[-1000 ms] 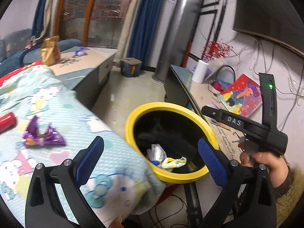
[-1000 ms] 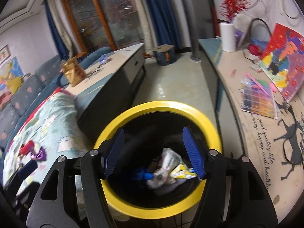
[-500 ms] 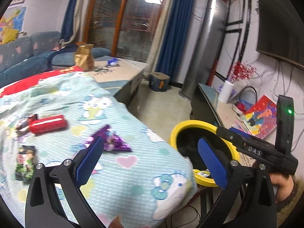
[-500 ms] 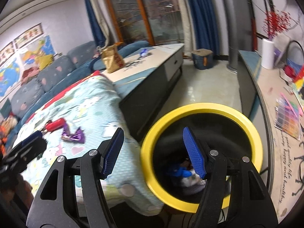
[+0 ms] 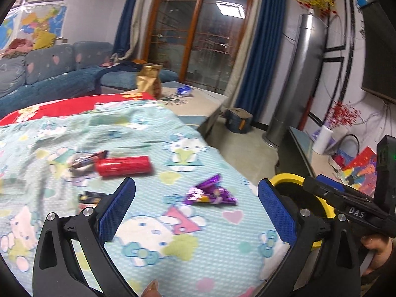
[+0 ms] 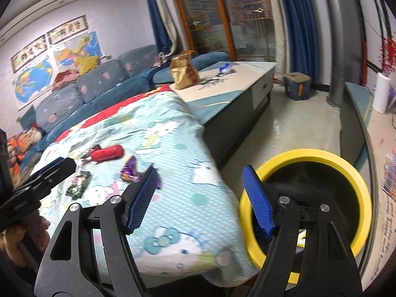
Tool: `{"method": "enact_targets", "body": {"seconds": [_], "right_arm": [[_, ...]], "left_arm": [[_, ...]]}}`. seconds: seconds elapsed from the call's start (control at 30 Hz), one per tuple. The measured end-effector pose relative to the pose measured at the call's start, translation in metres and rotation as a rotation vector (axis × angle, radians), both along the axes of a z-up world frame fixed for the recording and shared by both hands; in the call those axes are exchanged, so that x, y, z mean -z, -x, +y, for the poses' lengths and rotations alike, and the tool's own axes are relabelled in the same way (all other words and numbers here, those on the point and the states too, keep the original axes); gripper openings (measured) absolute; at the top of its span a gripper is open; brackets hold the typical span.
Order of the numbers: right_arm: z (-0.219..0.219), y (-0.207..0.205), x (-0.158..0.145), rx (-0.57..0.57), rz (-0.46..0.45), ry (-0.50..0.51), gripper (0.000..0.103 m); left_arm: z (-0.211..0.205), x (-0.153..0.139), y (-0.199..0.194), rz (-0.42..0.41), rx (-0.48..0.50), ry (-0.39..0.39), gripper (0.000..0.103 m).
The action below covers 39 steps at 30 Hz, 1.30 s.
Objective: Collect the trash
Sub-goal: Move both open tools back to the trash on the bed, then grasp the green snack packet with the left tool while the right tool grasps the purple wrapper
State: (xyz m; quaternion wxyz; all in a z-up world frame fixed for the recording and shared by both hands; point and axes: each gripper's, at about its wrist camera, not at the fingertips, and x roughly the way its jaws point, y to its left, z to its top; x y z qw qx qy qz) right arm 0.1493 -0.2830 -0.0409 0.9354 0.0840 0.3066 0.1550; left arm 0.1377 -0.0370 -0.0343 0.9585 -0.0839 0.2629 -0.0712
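A purple wrapper [image 5: 210,194] lies on the Hello Kitty blanket [image 5: 173,247], just ahead of my open, empty left gripper [image 5: 196,209]. A red can [image 5: 123,165] lies further left beside a dark wrapper [image 5: 85,159]. Another dark wrapper [image 5: 90,198] lies by the left finger. The yellow-rimmed black bin [image 6: 319,198] stands at the blanket's right edge. My right gripper [image 6: 203,198] is open and empty over the blanket's edge beside the bin. In the right wrist view the purple wrapper [image 6: 130,169], red can [image 6: 107,153] and a green wrapper [image 6: 79,183] show.
A low cabinet [image 6: 235,86] with a gold bag [image 6: 184,73] stands beyond the blanket. A blue sofa [image 5: 49,79] is at the back left. A side counter [image 6: 378,133] with a paper roll [image 6: 382,96] runs along the right. A small crate [image 6: 297,85] sits on the floor.
Both grippers have swung left, away from the bin and over the blanket. The left gripper has come closer to the purple wrapper. Both stayed open.
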Motion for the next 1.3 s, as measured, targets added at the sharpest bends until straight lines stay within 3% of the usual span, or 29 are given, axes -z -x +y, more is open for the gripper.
{"method": "enact_targets", "body": {"seconds": [0.43,0.8,0.9,0.97,1.13,1.3], "right_arm": [[0.078,-0.037,0.015,-0.208,0.076,0.047,0.066],[0.118,-0.075,0.053,-0.233,0.193,0.056,0.066],[0.123,-0.078,0.059,-0.239,0.208,0.053,0.062],[0.125,-0.076,0.060,-0.238,0.200,0.056,0.053],[0.122,-0.068,0.057,-0.250,0.181,0.052,0.047],[0.117,-0.056,0.052,-0.256,0.164,0.019,0.044]], "left_arm": [[0.077,0.018,0.006,0.084,-0.179,0.021,0.096],[0.108,0.050,-0.001,0.191,-0.231,0.109,0.094],[0.105,0.060,-0.005,0.226,-0.214,0.117,0.081],[0.104,0.066,-0.007,0.245,-0.211,0.120,0.073],[0.103,0.073,-0.010,0.270,-0.206,0.114,0.047],[0.102,0.073,-0.010,0.274,-0.192,0.115,0.035]]}}
